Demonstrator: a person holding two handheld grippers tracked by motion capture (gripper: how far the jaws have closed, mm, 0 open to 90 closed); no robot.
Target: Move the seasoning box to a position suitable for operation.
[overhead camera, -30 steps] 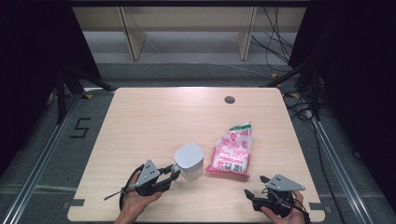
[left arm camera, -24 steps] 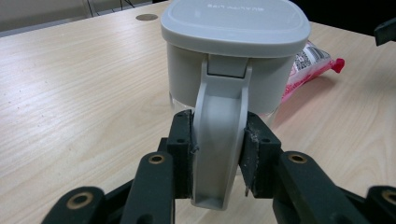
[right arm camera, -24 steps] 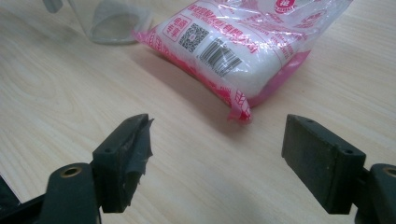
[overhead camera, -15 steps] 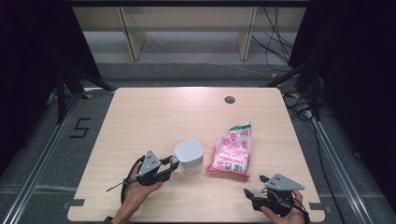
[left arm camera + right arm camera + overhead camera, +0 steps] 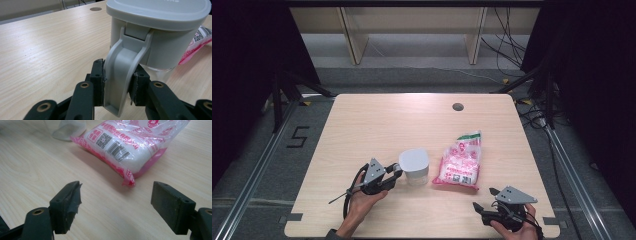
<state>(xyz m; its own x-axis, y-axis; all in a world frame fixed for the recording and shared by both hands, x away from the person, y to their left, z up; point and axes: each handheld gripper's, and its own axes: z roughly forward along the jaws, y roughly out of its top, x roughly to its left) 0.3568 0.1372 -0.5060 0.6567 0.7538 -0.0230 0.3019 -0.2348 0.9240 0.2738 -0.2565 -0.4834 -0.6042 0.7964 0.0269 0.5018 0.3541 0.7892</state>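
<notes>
Left gripper [image 5: 396,172] sits at the near-left part of the table [image 5: 377,125], pointing right at the jug [image 5: 414,166]. In the left gripper view its jaws pinch the jug's handle [image 5: 122,75], one pad pressed on each side, with the handle running down between them. Jug is grey-white with a flat lid [image 5: 160,12], upright on the table near the middle, slightly toward the near edge. Lower part of the jug looks clear in the left gripper view. A pink and white bag [image 5: 460,162] lies flat just right of the jug, close but apart from it in the high view, long side running away from the person, green strip at its far end. Right gripper [image 5: 484,209] rests low at the near-right corner of the table, held in the right hand [image 5: 517,227], well short of the bag. In the right gripper view its jaws stand spread wide with nothing between them; the bag [image 5: 127,147] lies ahead, barcode and QR code facing up, near corner closest to the jaws. A small round hole [image 5: 457,106] sits in the tabletop at the far side. Left hand [image 5: 362,200] grips the left gripper from below, cable looping beside it.
</notes>
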